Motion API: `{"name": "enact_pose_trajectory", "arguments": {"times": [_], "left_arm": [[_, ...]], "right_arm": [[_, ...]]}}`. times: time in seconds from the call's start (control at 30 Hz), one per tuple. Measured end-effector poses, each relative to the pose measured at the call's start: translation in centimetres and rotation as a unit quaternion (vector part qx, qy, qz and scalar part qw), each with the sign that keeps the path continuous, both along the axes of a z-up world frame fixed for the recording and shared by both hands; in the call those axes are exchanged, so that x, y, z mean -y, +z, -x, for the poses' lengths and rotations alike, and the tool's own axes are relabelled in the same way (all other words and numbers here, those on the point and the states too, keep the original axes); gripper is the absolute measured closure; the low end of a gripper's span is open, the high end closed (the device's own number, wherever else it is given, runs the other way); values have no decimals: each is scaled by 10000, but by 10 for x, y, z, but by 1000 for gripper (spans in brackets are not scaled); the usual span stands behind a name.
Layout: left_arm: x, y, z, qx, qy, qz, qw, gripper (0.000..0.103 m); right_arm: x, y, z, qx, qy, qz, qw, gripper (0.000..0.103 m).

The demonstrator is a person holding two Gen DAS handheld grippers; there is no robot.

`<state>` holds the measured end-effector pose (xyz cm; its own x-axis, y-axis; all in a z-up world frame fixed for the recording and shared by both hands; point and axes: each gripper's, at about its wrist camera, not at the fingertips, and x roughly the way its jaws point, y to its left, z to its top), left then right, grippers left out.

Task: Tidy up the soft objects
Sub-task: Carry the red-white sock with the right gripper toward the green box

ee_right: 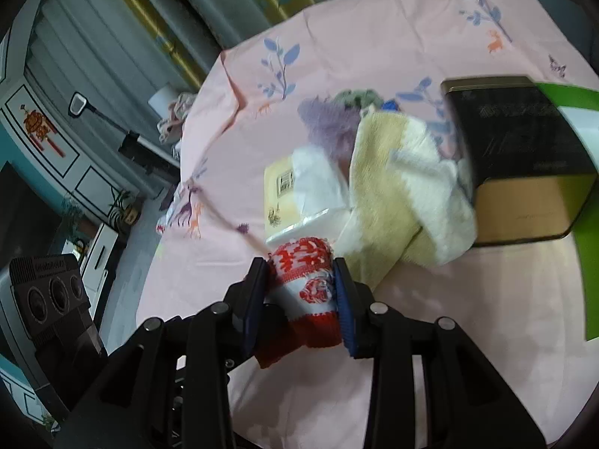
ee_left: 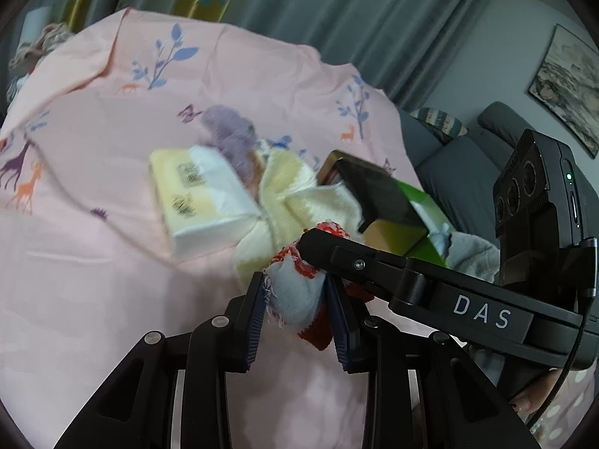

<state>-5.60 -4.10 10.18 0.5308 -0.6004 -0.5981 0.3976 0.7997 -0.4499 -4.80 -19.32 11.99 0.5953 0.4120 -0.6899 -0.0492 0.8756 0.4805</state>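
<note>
Red-and-white knitted cloth point(ee_right: 305, 292): one item, bunched, held above the pink printed bedsheet point(ee_left: 93, 262) near its near edge, gripped at both ends. Left gripper point(ee_left: 295, 299): fingers closed on the pale, frayed end of the cloth, blue pads point(ee_left: 254, 318) pressed to either side. Right gripper point(ee_right: 301, 295): fingers clamped on the red-patterned end; in the left wrist view its arm crosses in from the right and its tip meets the same cloth. Yellow-and-cream towel point(ee_right: 404, 202): one item, crumpled, lying on the bedsheet just beyond the cloth, toward the middle. Tissue pack point(ee_left: 202, 194): one item, soft wrapper, cream and white with dark print, touching the towel's left side. Purple fluffy item point(ee_left: 232, 134): one, behind the tissue pack and towel; blurred, kind not determinable. Black-and-gold tin point(ee_right: 520, 161): one container, lid on, contents not visible, resting against the towel's right side. Green-and-white box point(ee_right: 584, 187): one container, just right of the tin at the bedsheet's right edge; contents cannot be told. Grey curtains point(ee_left: 337, 11): beyond the far edge.
</note>
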Motion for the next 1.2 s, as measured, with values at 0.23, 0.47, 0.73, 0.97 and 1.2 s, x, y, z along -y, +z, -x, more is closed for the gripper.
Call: {"name": "enact_pose_trajectory", "arguments": {"times": [0.23, 0.47, 0.73, 0.97, 1.2], "left_arm": [[42, 24, -1, 277, -384, 95, 9988, 71], [113, 44, 0, 571, -964, 96, 9937, 71], [190, 51, -2, 683, -1686, 188, 9831, 71], [247, 34, -3, 423, -2378, 128, 9703, 71], [287, 14, -4, 23, -2642, -84, 9644, 71]], "right_arm": [[40, 28, 11, 368, -379, 119, 9985, 68], [104, 49, 30, 708, -1129, 316, 9906, 68], [170, 58, 55, 907, -2125, 350, 9723, 68], [213, 43, 76, 686, -2837, 316, 9559, 68], [247, 20, 86, 230, -3391, 166, 9403, 68]]}}
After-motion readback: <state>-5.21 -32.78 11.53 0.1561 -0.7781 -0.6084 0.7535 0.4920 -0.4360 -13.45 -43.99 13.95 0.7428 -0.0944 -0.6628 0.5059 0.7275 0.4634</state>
